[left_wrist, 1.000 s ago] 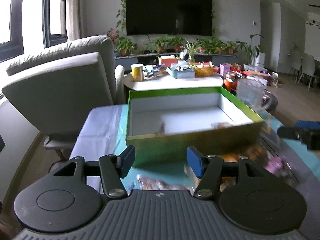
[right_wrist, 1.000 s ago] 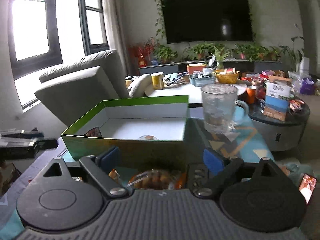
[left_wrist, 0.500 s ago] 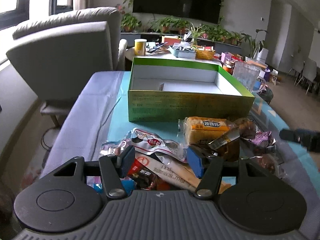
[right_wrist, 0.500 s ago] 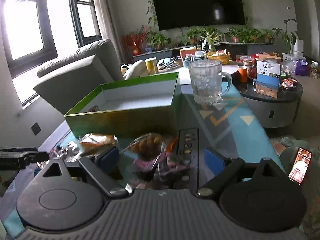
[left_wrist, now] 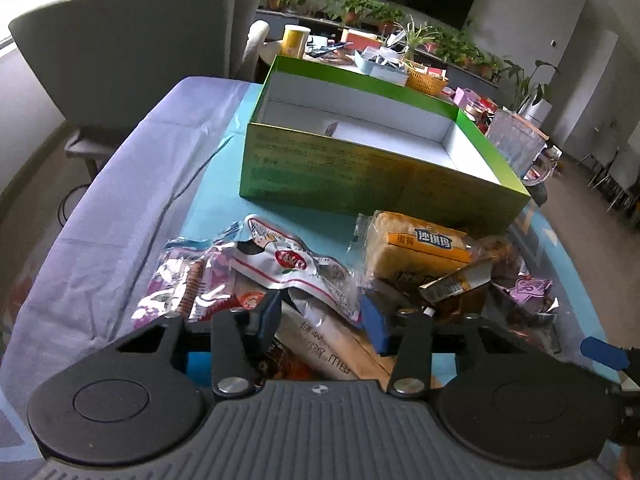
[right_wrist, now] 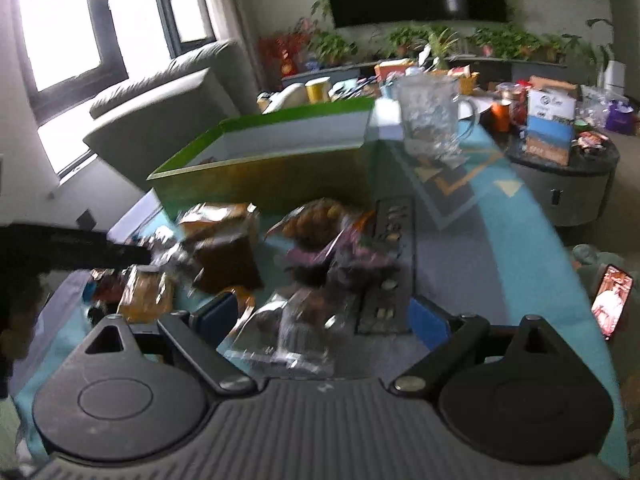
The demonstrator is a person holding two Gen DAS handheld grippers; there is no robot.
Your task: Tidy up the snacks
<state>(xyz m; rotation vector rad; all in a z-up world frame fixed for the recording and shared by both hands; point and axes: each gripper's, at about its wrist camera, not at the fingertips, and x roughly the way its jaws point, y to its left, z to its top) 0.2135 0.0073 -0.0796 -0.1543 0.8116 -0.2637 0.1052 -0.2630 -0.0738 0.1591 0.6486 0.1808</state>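
An open green box [left_wrist: 360, 172] with a white inside stands at the back of the table, also visible in the right wrist view [right_wrist: 260, 184]. In front of it lies a pile of wrapped snacks: a yellow cake pack [left_wrist: 416, 248], a white-and-red packet [left_wrist: 288, 260], a purple packet [left_wrist: 188, 276]. My left gripper [left_wrist: 323, 316] is low over the pile, its jaws closing around a long beige packet [left_wrist: 328, 348] that lies between them. My right gripper [right_wrist: 324, 318] stands open wide above a clear-wrapped snack [right_wrist: 296, 328]; this view is blurred.
A glass mug [right_wrist: 432, 120] stands right of the box. A black remote [right_wrist: 390, 264] lies beside the snacks. A grey armchair [left_wrist: 132, 40] is behind the table on the left, a round side table [right_wrist: 560, 184] on the right. A lit phone [right_wrist: 612, 300] lies at the far right.
Both grippers have tipped down and sunk towards the snack pile. The left jaws have narrowed around the beige packet. The right jaws have kept their width.
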